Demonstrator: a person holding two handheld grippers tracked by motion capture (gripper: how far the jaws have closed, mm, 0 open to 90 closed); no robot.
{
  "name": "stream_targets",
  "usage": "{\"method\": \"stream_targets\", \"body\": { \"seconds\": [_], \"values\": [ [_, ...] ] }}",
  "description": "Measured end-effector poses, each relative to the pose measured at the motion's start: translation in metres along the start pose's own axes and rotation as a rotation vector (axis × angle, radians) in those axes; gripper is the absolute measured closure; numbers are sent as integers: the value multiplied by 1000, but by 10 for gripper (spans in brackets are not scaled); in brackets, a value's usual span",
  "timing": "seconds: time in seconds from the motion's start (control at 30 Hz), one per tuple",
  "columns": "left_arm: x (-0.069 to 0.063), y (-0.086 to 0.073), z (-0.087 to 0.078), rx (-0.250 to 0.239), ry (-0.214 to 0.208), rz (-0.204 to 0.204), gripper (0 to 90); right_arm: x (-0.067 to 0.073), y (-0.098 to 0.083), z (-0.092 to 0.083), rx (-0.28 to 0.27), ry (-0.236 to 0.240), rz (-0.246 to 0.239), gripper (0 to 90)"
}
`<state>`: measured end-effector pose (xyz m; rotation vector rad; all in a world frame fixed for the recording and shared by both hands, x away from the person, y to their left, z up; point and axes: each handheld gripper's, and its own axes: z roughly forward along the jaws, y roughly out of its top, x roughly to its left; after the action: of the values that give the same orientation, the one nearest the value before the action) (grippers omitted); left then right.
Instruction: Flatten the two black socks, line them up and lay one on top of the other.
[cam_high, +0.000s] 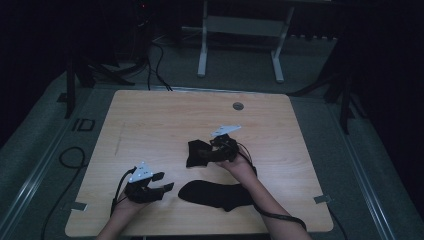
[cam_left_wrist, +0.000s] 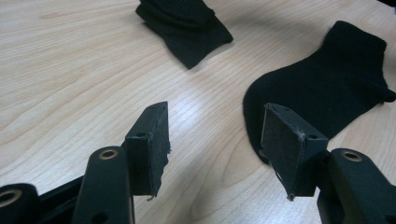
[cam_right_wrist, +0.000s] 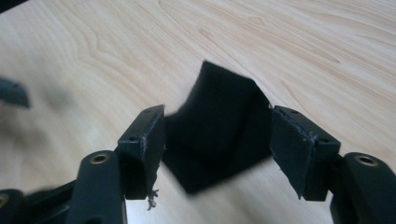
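two black socks lie on the wooden surface (cam_high: 150, 115). the flat sock (cam_high: 215, 195) is spread out at about 6 o'clock of the surface's middle, near the person's edge, probably laid open so it is easy to pick up or pair. the folded sock (cam_high: 197, 152) sits just past it toward 12 o'clock, bunched into a compact wad.

the right claw (cam_high: 207, 154) is at the folded sock, jaws standing wide on either side of it; in the right gripper view the folded sock (cam_right_wrist: 215, 126) rests between the pads (cam_right_wrist: 292, 149) but neither presses on it, so it looks let go, not held.

the left claw (cam_high: 167, 182) hovers at 9 o'clock of the flat sock, jaws about half open and empty, its tips aimed at the flat sock's (cam_left_wrist: 327, 93) near end, likely ready to take it.
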<state>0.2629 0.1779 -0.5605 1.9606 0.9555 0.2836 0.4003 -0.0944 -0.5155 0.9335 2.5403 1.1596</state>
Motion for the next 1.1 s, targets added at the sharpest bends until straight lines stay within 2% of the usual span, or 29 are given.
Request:
{"method": "stream_targets", "body": {
  "seconds": [0.03, 0.1, 0.2, 0.33, 0.37, 0.4, 0.47, 0.53, 0.63, 0.7, 0.77, 0.8, 0.97, 1.1],
  "values": [
    [0, -1, 1, 3, -4, 0, 417, 1, 4, 13, 19, -7, 10, 303],
    [0, -1, 1, 9, -5, 0, 417, 2, 6, 26, 48, -43, 0, 289],
    [1, 0, 0, 3, -9, -7, 418, 1, 6, 41, 89, -48, 2, 305],
    [3, 0, -1, -3, -11, -17, 417, 10, 0, 56, 173, -49, -82, 398],
    [3, 0, -1, -4, -14, -21, 417, 13, -2, 57, 163, -59, -97, 420],
    [3, 1, -1, -6, -13, -24, 417, 13, -3, 56, 158, -60, -91, 443],
    [3, 1, 0, -5, -16, -25, 418, 13, -3, 55, 154, -53, -91, 568],
    [2, 2, 0, -5, -13, -21, 418, 12, -3, 54, 152, -63, -90, 654],
    [3, 3, 2, -9, -14, -30, 418, 11, -3, 53, 147, -63, -86, 710],
    [4, 4, 3, -10, -15, -35, 418, 11, -2, 49, 141, -65, -92, 724],
    [5, 6, 4, -7, -6, -34, 418, 10, -2, 41, 119, -26, -89, 725],
    [6, 7, 5, -2, 0, -32, 418, 10, -1, 36, 106, -21, -92, 725],
    [13, 17, 7, -4, 38, -46, 418, 13, -2, 0, 28, 39, -90, 728],
    [15, 26, 8, -20, 31, -66, 418, 21, -7, -28, -29, 100, -108, 727]
  ]
}}
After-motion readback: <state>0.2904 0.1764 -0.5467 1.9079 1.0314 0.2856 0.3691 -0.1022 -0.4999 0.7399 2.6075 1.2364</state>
